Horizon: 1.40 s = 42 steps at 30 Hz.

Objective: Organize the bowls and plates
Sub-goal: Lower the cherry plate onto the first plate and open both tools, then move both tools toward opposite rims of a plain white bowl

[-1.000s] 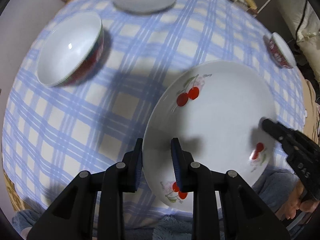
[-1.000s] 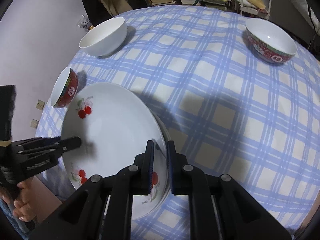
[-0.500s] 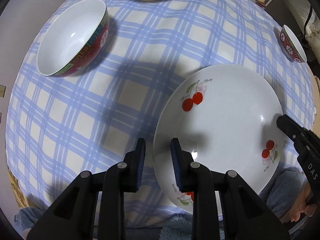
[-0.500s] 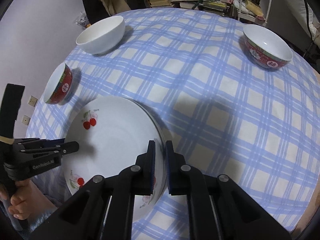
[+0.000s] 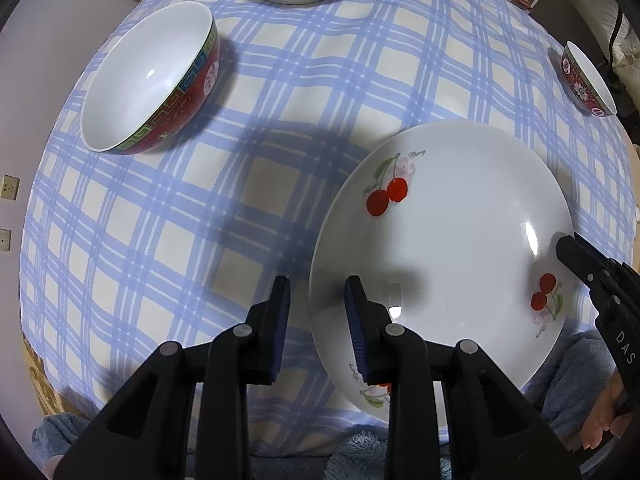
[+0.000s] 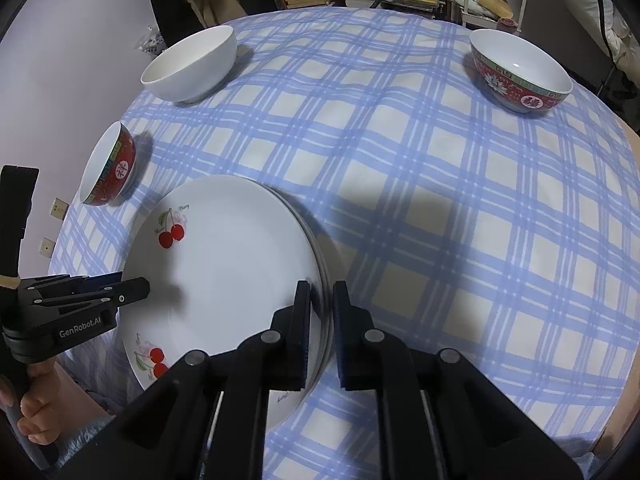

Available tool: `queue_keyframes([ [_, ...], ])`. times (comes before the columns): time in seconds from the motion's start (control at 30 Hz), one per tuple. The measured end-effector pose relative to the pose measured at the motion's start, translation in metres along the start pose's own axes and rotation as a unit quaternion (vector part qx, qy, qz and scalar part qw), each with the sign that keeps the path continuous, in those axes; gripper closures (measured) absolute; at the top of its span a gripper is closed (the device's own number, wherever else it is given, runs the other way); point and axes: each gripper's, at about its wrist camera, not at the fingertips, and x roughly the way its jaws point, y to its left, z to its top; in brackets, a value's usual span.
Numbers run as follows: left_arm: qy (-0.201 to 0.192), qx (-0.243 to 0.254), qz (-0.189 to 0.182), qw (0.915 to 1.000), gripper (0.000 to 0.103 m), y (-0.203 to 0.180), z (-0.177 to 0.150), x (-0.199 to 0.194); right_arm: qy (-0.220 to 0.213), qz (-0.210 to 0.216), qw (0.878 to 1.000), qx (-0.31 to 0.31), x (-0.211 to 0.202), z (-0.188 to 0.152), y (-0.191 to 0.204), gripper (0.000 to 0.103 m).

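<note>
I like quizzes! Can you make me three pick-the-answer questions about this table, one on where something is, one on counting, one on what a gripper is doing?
1. Where is the plain white bowl?
A. far side of the table
B. on the plates
C. on the floor

2. How many bowls are there?
A. one
B. three
C. five

3. The right gripper is:
A. wide open
B. shut on the plates' edge
C. holding a bowl

Answers:
A, the white bowl sits beyond the plates.
B, it plus two red bowls.
B, the right gripper pinches the rim.

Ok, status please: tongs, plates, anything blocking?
Left tongs open astride cherry plate rim. Right tongs shut on its far rim. Plate rests on stack. Nothing in the way.
</note>
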Motion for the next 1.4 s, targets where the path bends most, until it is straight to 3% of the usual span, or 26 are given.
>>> queue_keyframes([
  [0.17,-0.009,0.008,0.009,0.9999,0.075,-0.005,-0.003,-0.006,0.0,-0.005,1.0,-0.005,-0.001,0.0,0.001,0.09],
  [0.5,-0.068,0.035,0.043,0.9961,0.074,-0.013,-0.009,-0.049,-0.025,-0.009,1.0,0.001,-0.02,0.006,-0.001,0.089],
  [0.67,-0.096,0.035,0.039,0.994,0.061,-0.003,0.003,-0.079,-0.036,-0.005,0.999,0.015,-0.032,0.014,-0.001,0.082],
  [0.77,-0.118,0.038,0.052,0.991,0.058,0.0,0.012,-0.097,-0.051,-0.008,0.998,0.027,-0.041,0.023,-0.002,0.075],
  [0.9,-0.134,0.041,0.056,0.9885,0.058,0.012,0.025,-0.118,-0.073,0.007,0.995,0.061,-0.055,0.037,-0.007,0.051],
  [1.07,-0.162,0.048,0.073,0.983,0.046,0.022,0.043,-0.14,-0.087,0.005,0.993,0.074,-0.067,0.061,-0.008,0.049],
  [1.17,-0.174,0.045,0.081,0.9804,0.034,0.03,0.051,-0.152,-0.108,0.004,0.991,0.076,-0.078,0.075,-0.006,0.033],
  [1.3,-0.19,0.041,0.089,0.977,0.021,0.042,0.063,-0.165,-0.132,-0.017,0.988,0.073,-0.09,0.092,-0.003,0.001],
  [1.4,-0.196,0.037,0.086,0.9761,0.017,0.05,0.075,-0.171,-0.144,-0.017,0.987,0.069,-0.094,0.104,-0.001,0.0],
])
